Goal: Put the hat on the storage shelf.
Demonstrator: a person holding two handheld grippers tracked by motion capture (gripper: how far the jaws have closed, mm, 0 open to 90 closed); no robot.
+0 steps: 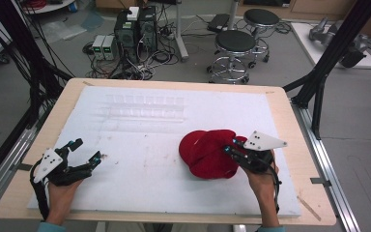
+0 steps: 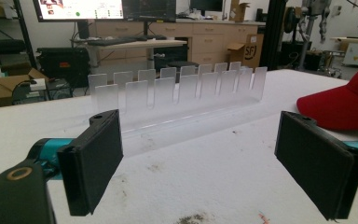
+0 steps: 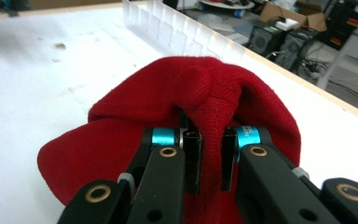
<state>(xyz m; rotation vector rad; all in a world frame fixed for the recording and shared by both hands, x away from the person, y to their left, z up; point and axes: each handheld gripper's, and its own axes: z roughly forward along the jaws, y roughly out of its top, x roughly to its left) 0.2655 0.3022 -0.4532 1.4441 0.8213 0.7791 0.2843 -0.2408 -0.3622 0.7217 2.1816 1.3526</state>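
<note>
Red cap (image 3: 177,93), soft twill bunched, pinched in black jaws

We are looking at a plain red cap (image 1: 211,153), which is showing white lettering on its side in the left gripper view. It is lying on a white sheet (image 1: 140,159) that is carrying a few small dark specks, and this sheet is covering a pale wooden table (image 1: 290,130). The right gripper (image 3: 209,161) and the left gripper (image 1: 84,151) are both showing black bodies with turquoise bands near the jaws and brass-coloured rivets. A frosted, clear plastic rack (image 2: 177,93) is standing on the sheet.
</note>
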